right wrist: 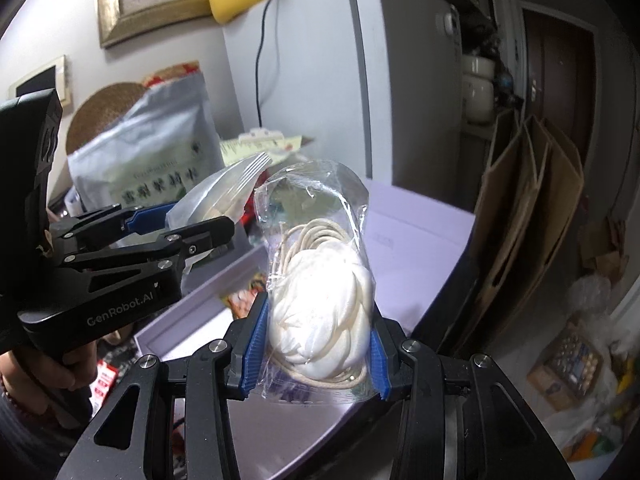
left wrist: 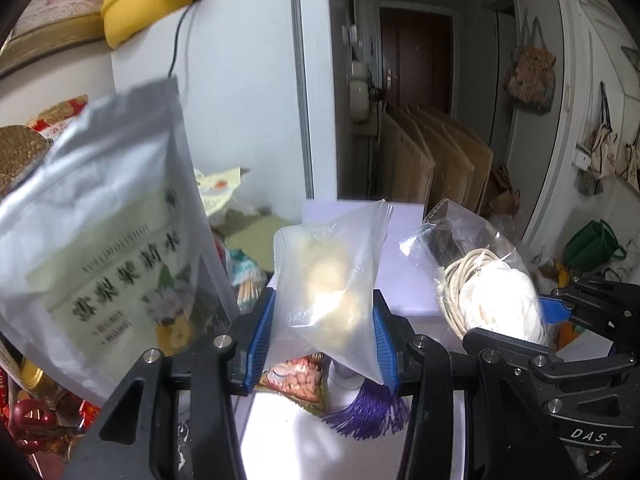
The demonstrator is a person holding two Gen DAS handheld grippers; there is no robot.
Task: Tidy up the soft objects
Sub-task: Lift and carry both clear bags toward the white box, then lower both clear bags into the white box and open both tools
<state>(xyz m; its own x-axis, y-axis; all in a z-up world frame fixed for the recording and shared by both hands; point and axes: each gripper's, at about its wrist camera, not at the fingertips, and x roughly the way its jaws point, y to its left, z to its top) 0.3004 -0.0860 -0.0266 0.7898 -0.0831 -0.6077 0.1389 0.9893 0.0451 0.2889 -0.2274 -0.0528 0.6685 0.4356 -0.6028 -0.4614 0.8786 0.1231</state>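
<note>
White lettering reading "GenRobot.AI" is showing on the black body of the left hand-held gripper (right wrist: 200, 216) in the right wrist view. "DAS" is showing in white on the black body of the right hand-held gripper (left wrist: 552, 312) in the left wrist view. The silver pouch (left wrist: 104, 232) is carrying large dark printed characters, blurred and not readable.

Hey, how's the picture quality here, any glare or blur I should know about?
Left wrist view: the silver pouch at the left is motion-blurred, and glare washes out the frosted bag. Right wrist view: the white bundle is overexposed; fisheye bends the fridge edges.
</note>
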